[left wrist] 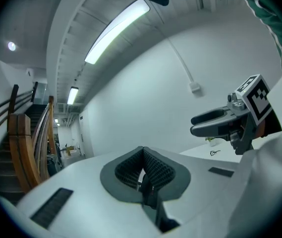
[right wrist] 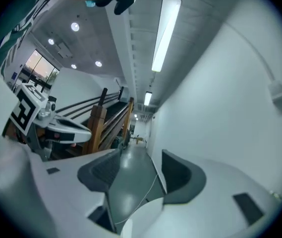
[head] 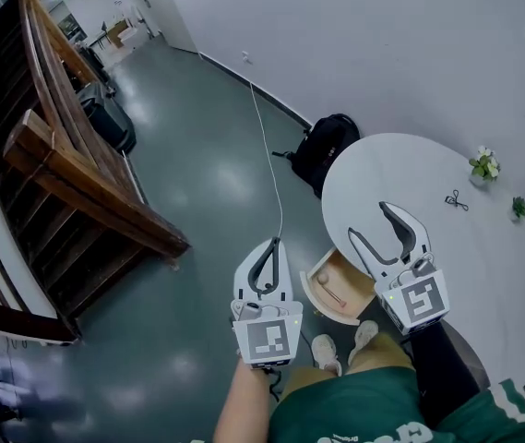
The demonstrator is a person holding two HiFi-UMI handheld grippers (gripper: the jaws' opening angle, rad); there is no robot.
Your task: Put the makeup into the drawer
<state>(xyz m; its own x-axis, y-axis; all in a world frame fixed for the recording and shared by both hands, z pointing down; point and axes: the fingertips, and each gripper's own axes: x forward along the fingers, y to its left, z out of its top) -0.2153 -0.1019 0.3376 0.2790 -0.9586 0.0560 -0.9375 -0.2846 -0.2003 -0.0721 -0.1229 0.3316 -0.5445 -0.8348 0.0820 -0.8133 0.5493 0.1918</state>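
Makeup: not surely identifiable; thin stick [head: 330, 295], possibly makeup, inside the open drawer [head: 311, 282], lower centre, between both grippers. Left gripper [head: 270, 246] closed, empty. Right gripper [head: 367, 220] jaws apart, empty, over table [head: 400, 169] edge.

I see a glossy grey floor [head: 197, 183] mid-frame, a wooden staircase [head: 68, 173] at upper left and a white wall [head: 363, 35] along the top. At right, a black backpack [head: 325, 150] sits beside a round white table [head: 400, 173].
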